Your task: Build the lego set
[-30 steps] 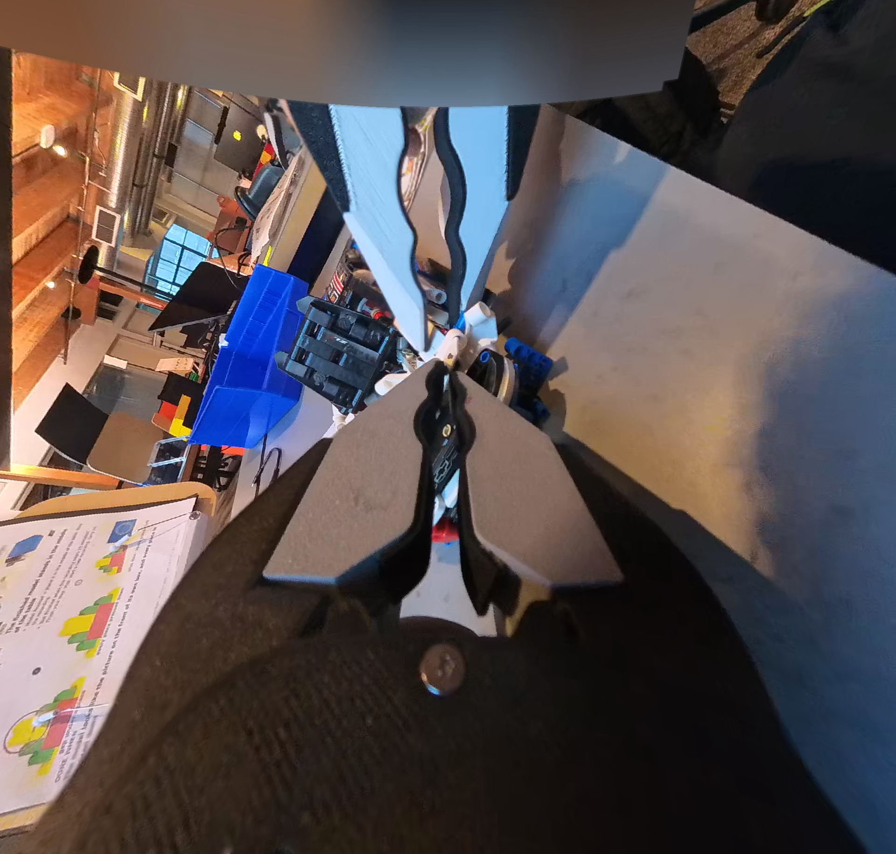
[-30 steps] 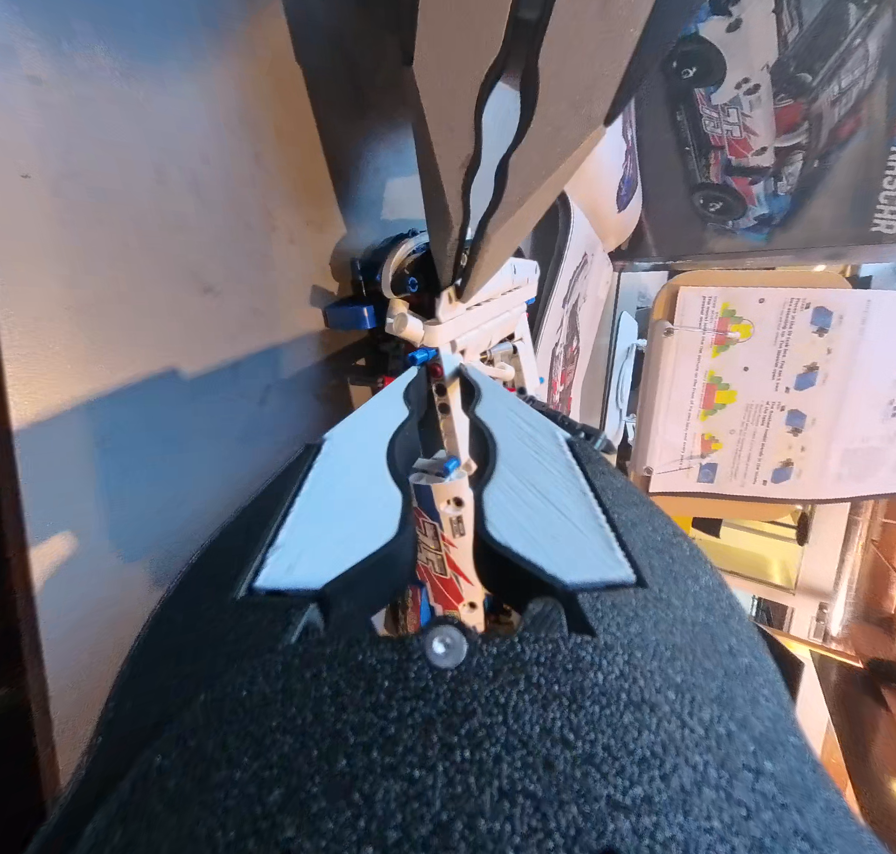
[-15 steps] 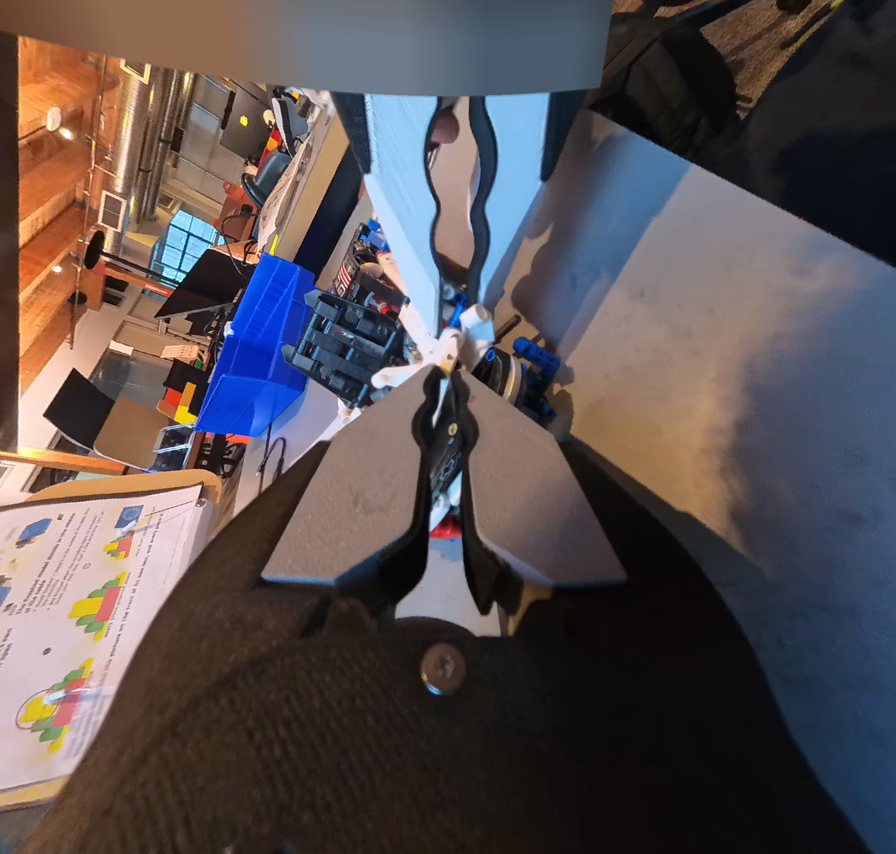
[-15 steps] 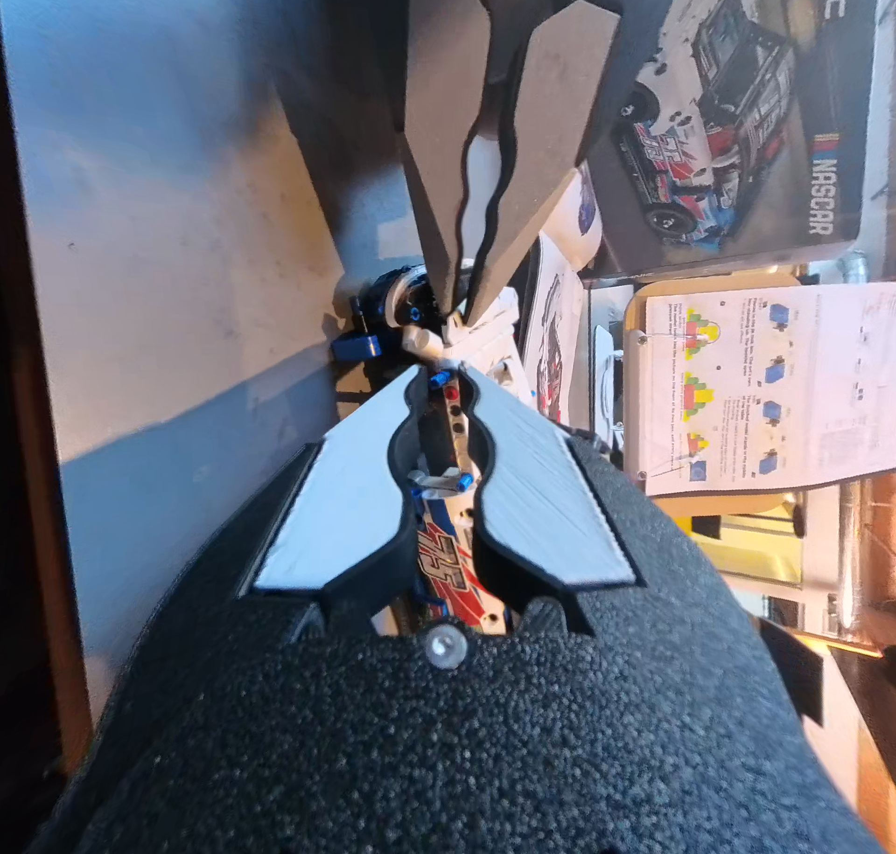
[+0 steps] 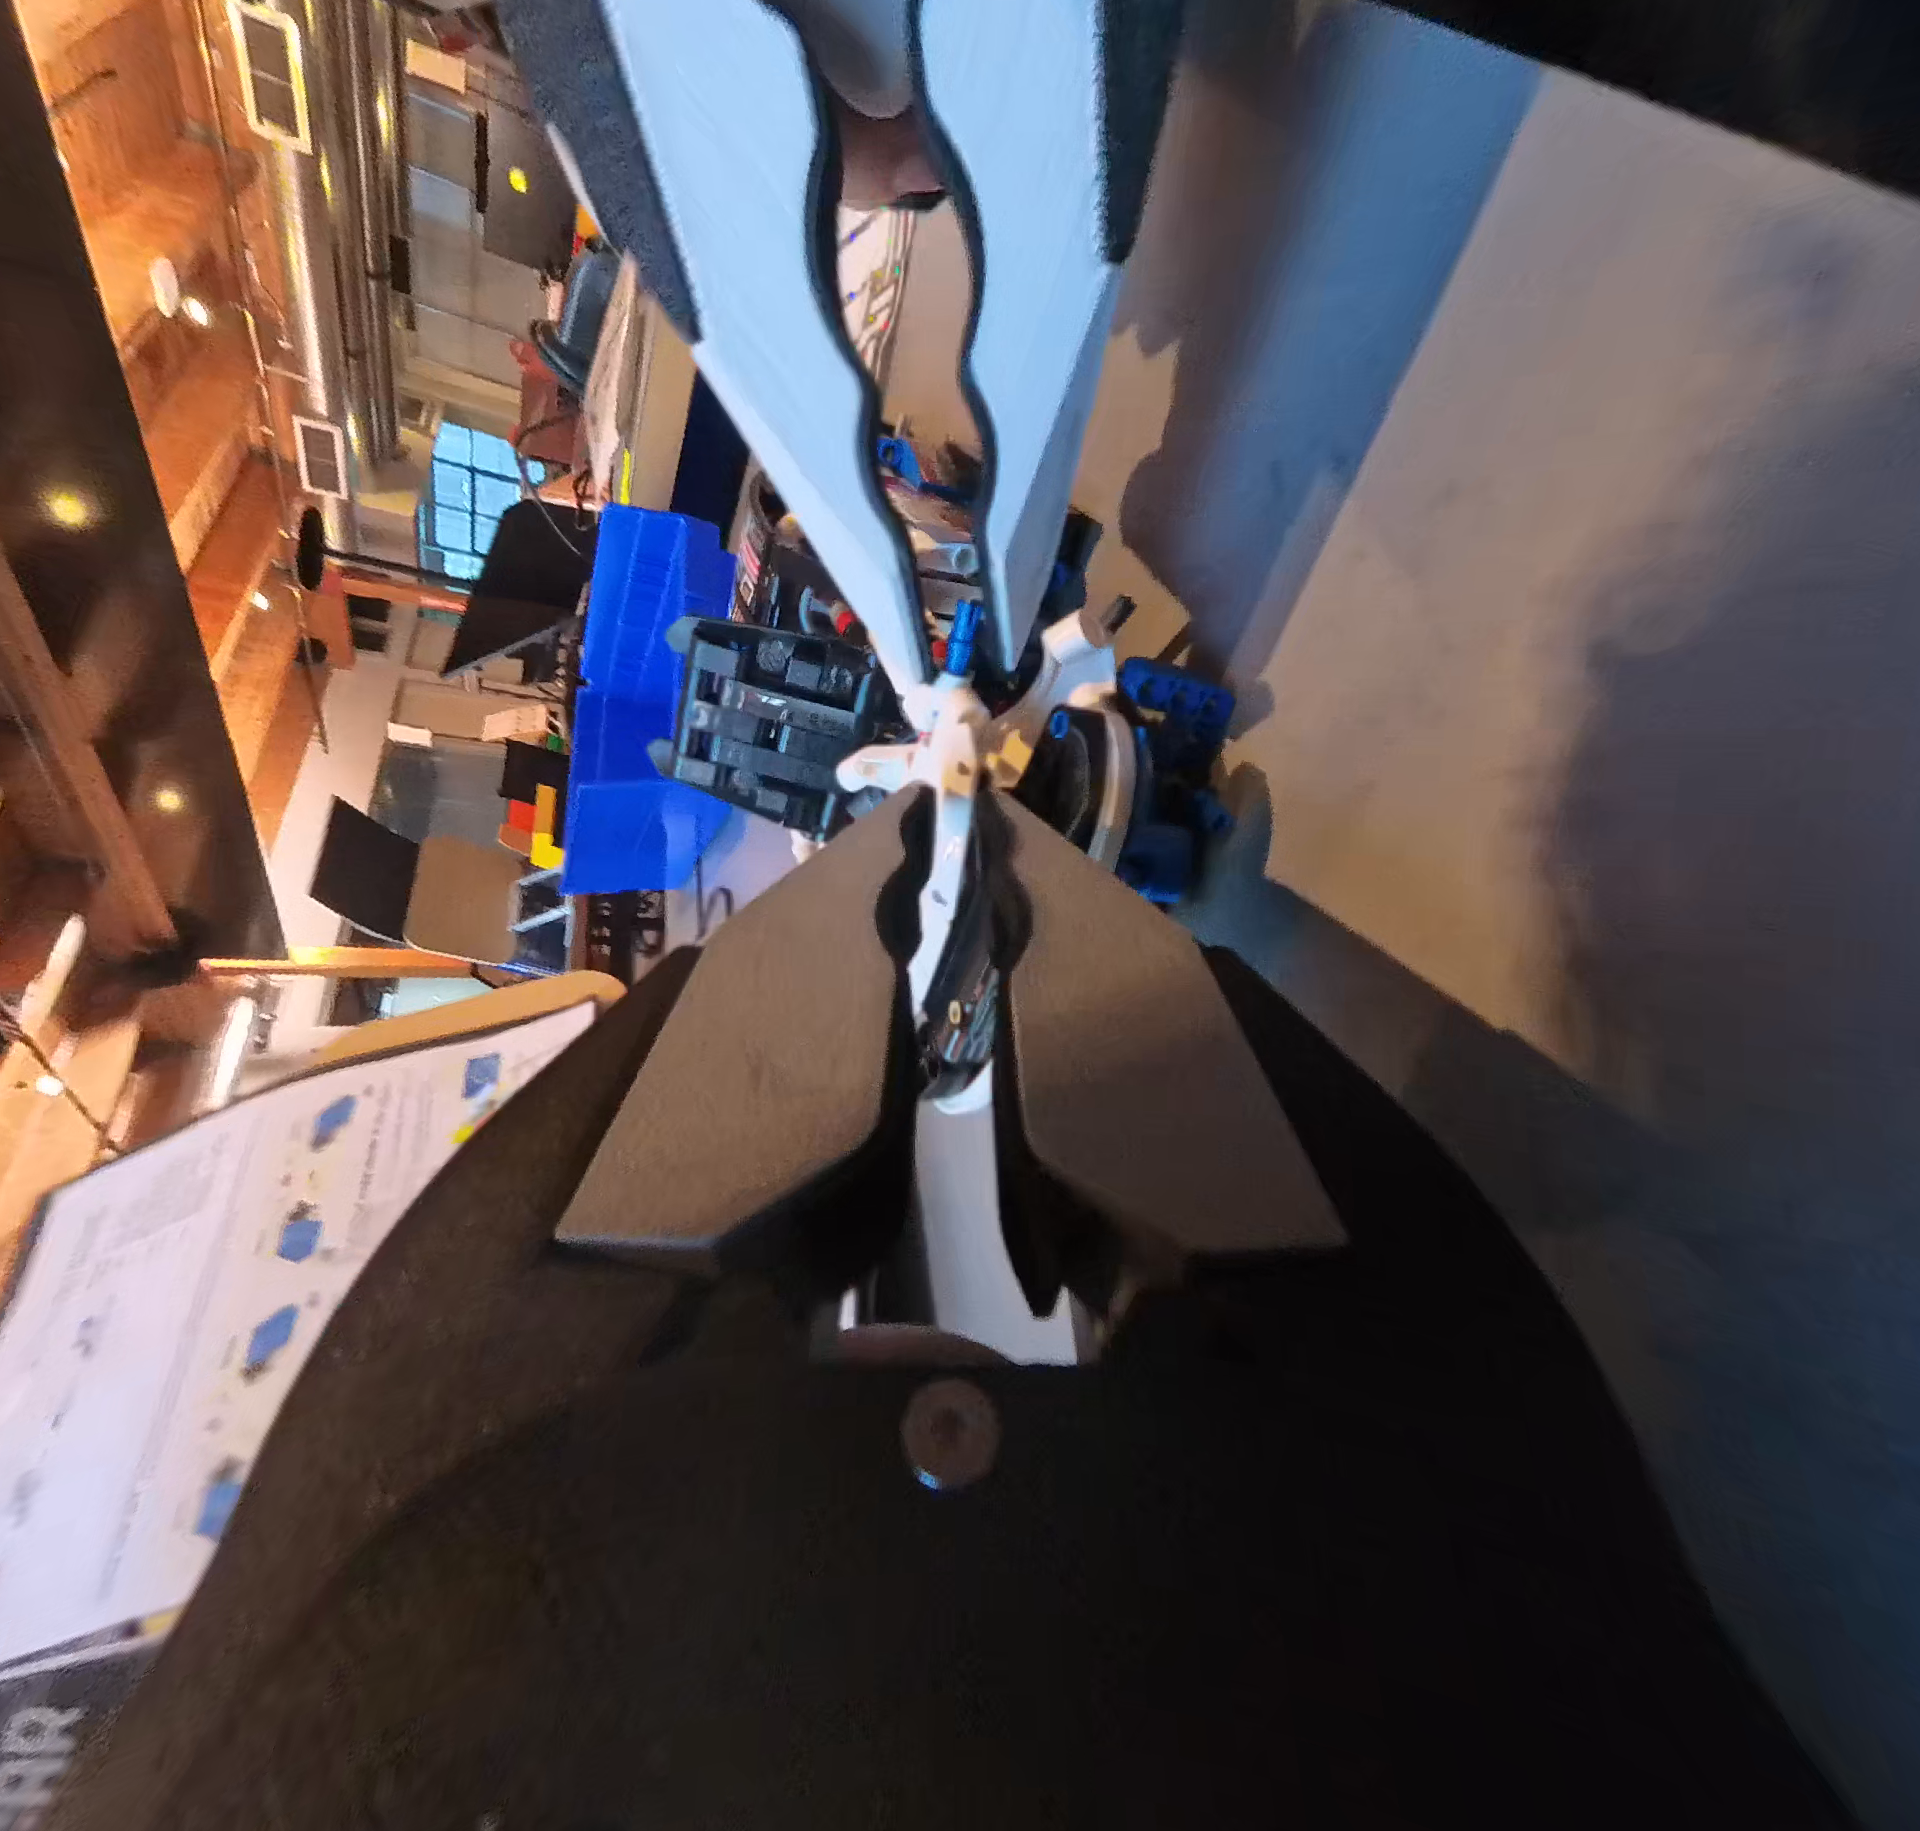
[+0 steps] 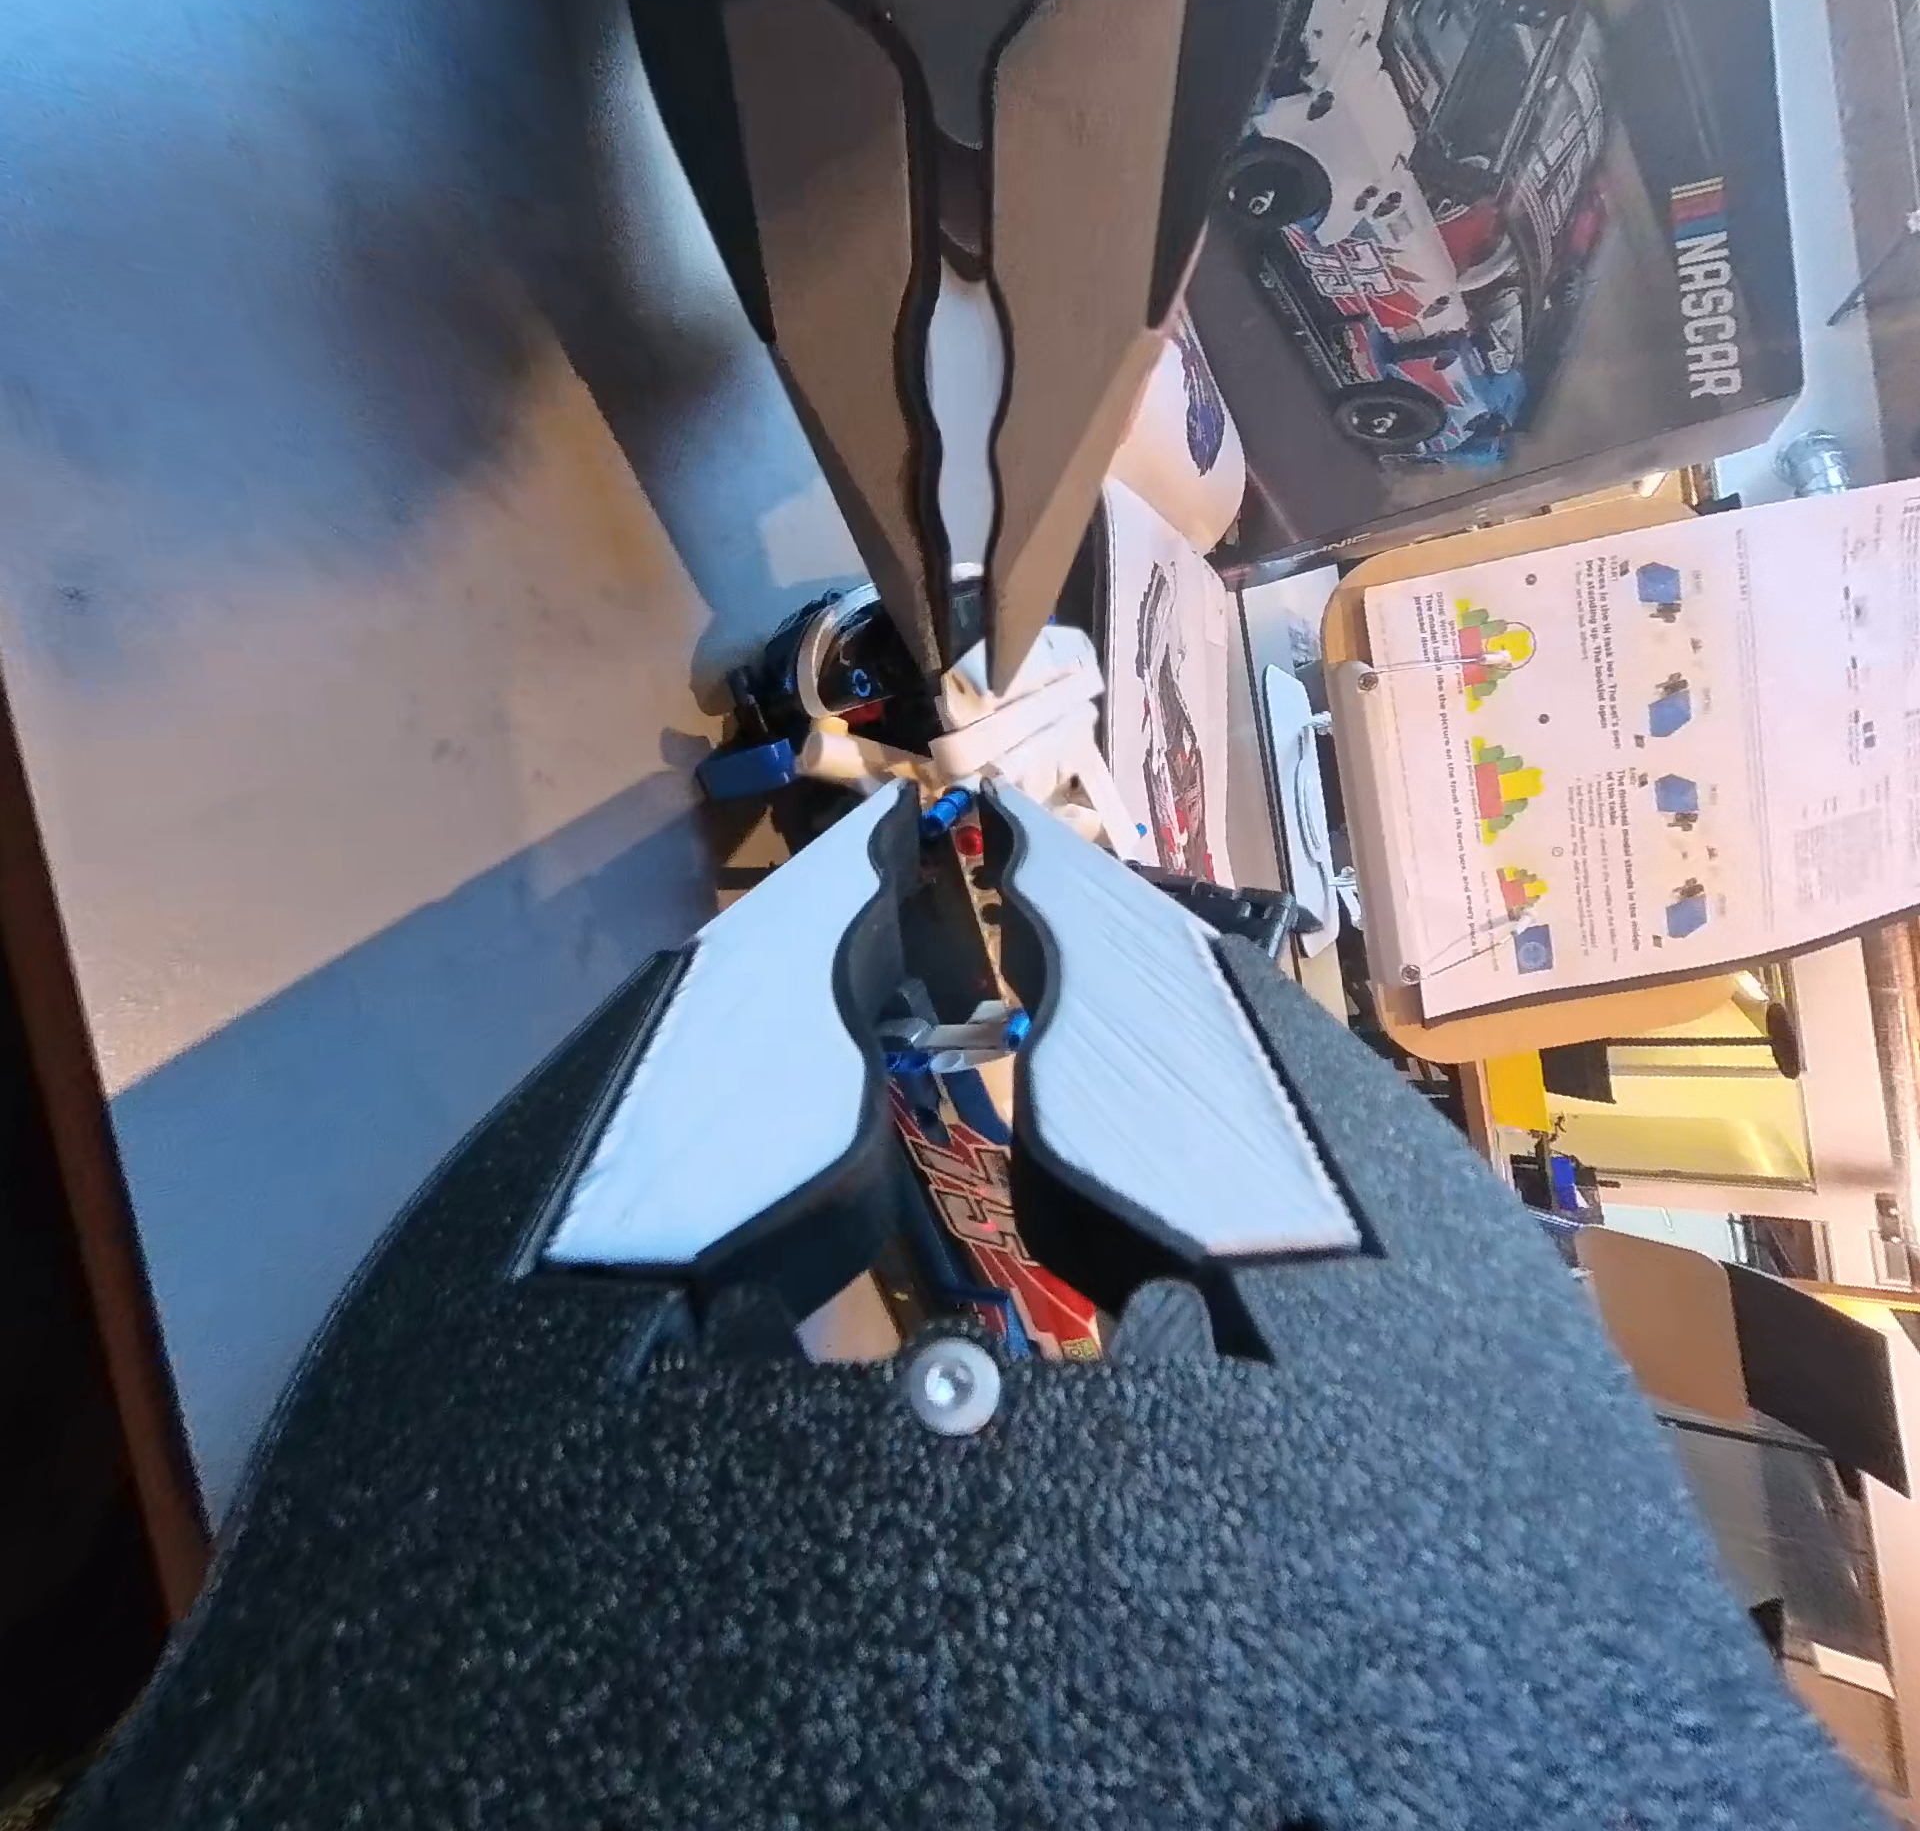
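The left tongs (image 5: 951, 815) have two flat, brown-grey wedge fingers (image 5: 758, 1054) with wavy black inner edges, set in a coarse black body – one round silver screw (image 5: 948, 1433) sits at 6 o'clock of the finger roots. The right tongs (image 6: 951, 805) are the same shape but with white, finely ribbed fingers (image 6: 748, 1033), black-rimmed, on a speckled dark-grey body – a pale screw (image 6: 948, 1386) at 6 o'clock.
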The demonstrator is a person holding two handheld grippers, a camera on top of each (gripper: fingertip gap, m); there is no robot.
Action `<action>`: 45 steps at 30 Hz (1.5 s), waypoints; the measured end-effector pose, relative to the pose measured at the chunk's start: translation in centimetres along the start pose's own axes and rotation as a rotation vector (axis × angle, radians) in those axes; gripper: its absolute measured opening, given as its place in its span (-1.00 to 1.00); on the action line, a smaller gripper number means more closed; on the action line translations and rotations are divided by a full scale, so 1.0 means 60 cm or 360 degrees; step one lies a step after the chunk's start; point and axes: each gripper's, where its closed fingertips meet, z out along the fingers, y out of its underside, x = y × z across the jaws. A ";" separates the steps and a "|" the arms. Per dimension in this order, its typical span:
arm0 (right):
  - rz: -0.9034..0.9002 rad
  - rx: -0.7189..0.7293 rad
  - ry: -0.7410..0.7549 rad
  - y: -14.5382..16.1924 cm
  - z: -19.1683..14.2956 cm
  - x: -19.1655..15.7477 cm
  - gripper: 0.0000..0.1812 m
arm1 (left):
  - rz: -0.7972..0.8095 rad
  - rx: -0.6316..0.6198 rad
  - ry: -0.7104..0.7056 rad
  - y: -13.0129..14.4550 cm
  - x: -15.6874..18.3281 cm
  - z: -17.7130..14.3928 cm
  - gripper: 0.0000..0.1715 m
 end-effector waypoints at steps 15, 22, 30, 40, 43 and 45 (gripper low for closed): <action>0.0032 -0.0021 0.0048 0.006 0.003 0.008 -0.88 | -0.0039 -0.0008 0.0073 0.000 -0.001 0.009 -0.97; 0.0037 -0.0018 0.0048 0.006 0.004 0.008 -0.88 | -0.0136 0.0018 0.0090 0.003 -0.005 0.002 -0.90; 0.0018 -0.0027 0.0038 0.008 0.006 0.006 -0.87 | -0.0164 -0.0021 0.0139 0.003 -0.005 0.011 -1.00; 0.0079 0.0014 0.0025 0.007 0.008 0.011 -0.76 | -0.0374 0.0246 0.0164 -0.020 -0.003 0.014 -1.00; 0.0049 -0.0018 0.0023 0.012 0.014 0.008 -0.78 | -0.0446 0.0300 0.0185 -0.020 -0.002 0.009 -1.00; 0.0044 0.0001 0.0020 0.009 0.013 0.006 -0.79 | -0.0488 0.0347 0.0197 -0.022 -0.001 0.004 -1.00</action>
